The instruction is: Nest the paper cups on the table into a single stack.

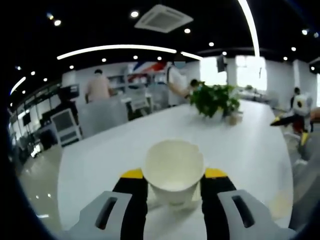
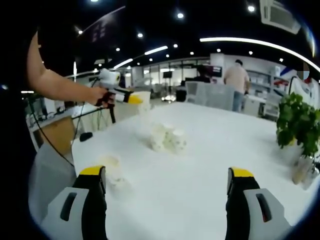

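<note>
A white paper cup (image 1: 173, 171) sits upright between the jaws of my left gripper (image 1: 173, 176), which is shut on it above the white table (image 1: 110, 150). In the right gripper view that same left gripper (image 2: 131, 98) is held by a person's hand at the far left, with the cup (image 2: 143, 99) at its tip. A cluster of several white paper cups (image 2: 167, 139) lies in the middle of the table (image 2: 215, 150). One more cup (image 2: 111, 168) stands close to the left jaw of my right gripper (image 2: 167, 176), which is open with nothing between its jaws.
A potted green plant (image 1: 215, 99) stands at the far end of the table, also seen as the plant (image 2: 300, 122) at the right edge. People stand in the office beyond. A chair (image 2: 50, 165) is at the table's left side.
</note>
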A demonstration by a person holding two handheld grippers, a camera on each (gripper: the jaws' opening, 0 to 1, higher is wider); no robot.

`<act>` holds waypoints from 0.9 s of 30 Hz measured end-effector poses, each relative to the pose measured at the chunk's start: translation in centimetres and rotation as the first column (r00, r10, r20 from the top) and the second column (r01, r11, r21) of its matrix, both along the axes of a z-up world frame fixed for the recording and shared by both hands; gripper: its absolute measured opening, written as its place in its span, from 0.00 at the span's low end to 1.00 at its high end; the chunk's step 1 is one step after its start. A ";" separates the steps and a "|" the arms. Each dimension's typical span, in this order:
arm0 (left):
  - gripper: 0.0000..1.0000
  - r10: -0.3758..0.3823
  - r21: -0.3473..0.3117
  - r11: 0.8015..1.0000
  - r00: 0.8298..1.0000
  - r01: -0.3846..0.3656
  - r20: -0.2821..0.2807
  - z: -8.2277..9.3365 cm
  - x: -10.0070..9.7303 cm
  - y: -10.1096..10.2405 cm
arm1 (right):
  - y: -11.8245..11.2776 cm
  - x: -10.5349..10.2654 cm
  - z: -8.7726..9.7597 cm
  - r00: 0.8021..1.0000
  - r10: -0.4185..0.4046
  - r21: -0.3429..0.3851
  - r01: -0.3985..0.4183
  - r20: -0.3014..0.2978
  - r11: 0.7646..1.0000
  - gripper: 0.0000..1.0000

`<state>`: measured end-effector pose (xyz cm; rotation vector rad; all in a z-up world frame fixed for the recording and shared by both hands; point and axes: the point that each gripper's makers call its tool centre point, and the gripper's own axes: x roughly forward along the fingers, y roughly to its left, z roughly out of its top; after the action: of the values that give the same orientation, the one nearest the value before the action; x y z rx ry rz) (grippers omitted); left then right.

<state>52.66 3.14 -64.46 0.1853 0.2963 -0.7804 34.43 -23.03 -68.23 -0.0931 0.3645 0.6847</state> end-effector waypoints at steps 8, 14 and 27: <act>0.39 -0.017 0.010 1.000 1.000 0.017 0.004 0.8 -0.9 -0.6 | -0.3 0.0 0.0 1.000 0.004 -0.003 -0.004 0.003 1.000 1.00; 0.39 -0.029 0.005 1.000 1.000 0.029 -0.001 1.1 -1.6 -1.0 | -0.3 -0.1 -0.2 1.000 0.013 -0.005 -0.013 0.003 1.000 1.00; 0.38 -0.073 -0.005 0.997 0.997 0.073 -0.006 1.7 -3.7 -2.7 | -0.3 -0.4 0.0 1.000 0.026 -0.009 -0.026 0.004 1.000 1.00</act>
<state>49.00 0.42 -62.77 0.1898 0.2943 -0.8540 34.05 -23.32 -68.25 -0.1080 0.3633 0.7083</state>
